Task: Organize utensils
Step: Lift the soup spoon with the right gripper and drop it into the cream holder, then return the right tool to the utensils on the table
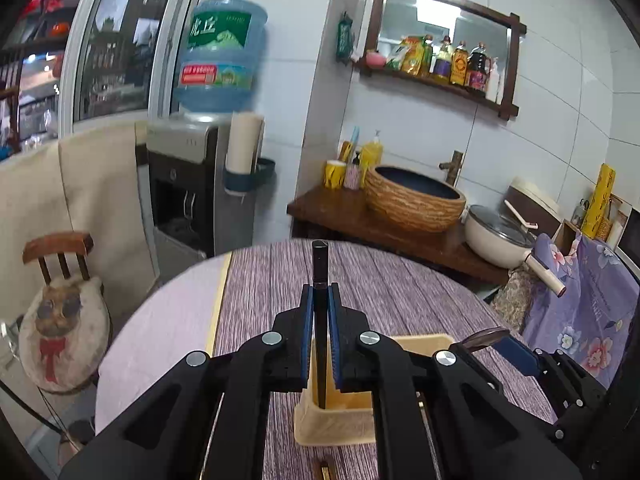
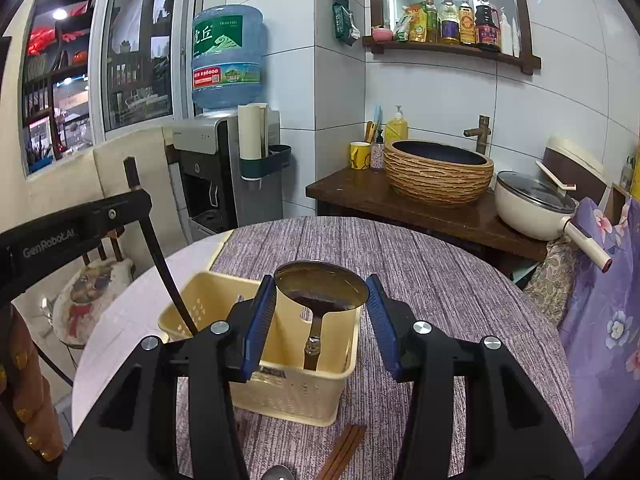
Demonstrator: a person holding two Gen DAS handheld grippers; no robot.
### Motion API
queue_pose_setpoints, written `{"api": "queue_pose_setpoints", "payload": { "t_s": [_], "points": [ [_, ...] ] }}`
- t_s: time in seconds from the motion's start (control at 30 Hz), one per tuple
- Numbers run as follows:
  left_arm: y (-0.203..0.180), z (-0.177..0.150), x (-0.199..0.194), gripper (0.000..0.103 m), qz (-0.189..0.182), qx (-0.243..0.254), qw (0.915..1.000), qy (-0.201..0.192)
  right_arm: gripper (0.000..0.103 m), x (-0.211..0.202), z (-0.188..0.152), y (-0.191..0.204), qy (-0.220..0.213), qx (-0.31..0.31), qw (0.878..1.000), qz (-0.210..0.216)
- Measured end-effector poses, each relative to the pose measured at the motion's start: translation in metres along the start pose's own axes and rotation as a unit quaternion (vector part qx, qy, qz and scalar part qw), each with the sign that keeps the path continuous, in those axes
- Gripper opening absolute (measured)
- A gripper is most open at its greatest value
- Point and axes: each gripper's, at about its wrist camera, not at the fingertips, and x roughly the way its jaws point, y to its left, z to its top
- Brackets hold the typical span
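A cream plastic basket (image 2: 304, 396) with a divider stands on the round table (image 2: 440, 280). My right gripper (image 2: 320, 282) is shut on the bowl of a metal ladle (image 2: 324, 300), one blue pad on each side of it. The ladle's handle hangs down into the basket's right compartment. My left gripper (image 1: 320, 292) is shut on a thin black utensil handle (image 1: 320, 264) that stands upright. Its lower end reaches into the basket (image 1: 332, 424); the right wrist view shows the black handle (image 2: 160, 264) slanting into the left compartment.
Brown chopsticks (image 2: 344, 452) and a spoon tip (image 2: 276, 474) lie on the striped cloth in front of the basket. A chair with a cushion (image 1: 60, 328) stands left of the table. Behind are a water dispenser (image 2: 224, 176), a wooden counter with a woven basin (image 2: 438, 172) and a lidded pan (image 2: 532, 204).
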Motion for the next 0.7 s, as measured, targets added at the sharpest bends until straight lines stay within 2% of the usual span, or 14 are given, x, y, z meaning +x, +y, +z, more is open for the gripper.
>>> {"api": "queue_pose_setpoints", "payload": {
  "t_s": [0.17, 0.37, 0.47, 0.5, 0.57, 0.6, 0.63, 0.7],
  "points": [
    [0.001, -0.012, 0.009, 0.008, -0.003, 0.004, 0.9998, 0.019, 0.047, 0.005, -0.010, 0.000, 0.008, -0.002, 1.000, -0.001],
    [0.000, -0.011, 0.003, 0.009, -0.007, 0.004, 0.9999, 0.013, 0.048, -0.004, -0.014, 0.003, -0.009, -0.017, 1.000, -0.001],
    [0.004, -0.009, -0.008, 0.011, -0.010, -0.001, 0.9999, 0.001, 0.057, -0.017, -0.014, 0.003, -0.029, -0.023, 0.999, -0.005],
    [0.006, -0.009, -0.014, 0.016, -0.010, -0.001, 0.9999, -0.005, 0.061, -0.022, -0.014, 0.002, -0.033, -0.024, 0.999, -0.004],
    [0.010, -0.009, -0.025, 0.036, -0.004, -0.002, 0.9998, -0.018, 0.065, -0.032, -0.016, 0.000, -0.042, -0.024, 0.999, -0.007],
    [0.012, -0.011, -0.030, 0.055, -0.002, -0.004, 0.9997, -0.026, 0.068, -0.037, -0.017, -0.001, -0.046, -0.022, 0.999, -0.007],
    [0.016, -0.013, -0.038, 0.065, 0.001, -0.009, 0.9993, -0.037, 0.070, -0.043, -0.019, -0.003, -0.049, -0.019, 0.999, -0.006],
    [0.021, -0.018, -0.050, 0.073, 0.002, -0.015, 0.9986, -0.050, 0.074, -0.056, -0.026, -0.009, -0.053, -0.007, 0.999, -0.005]
  ]
}}
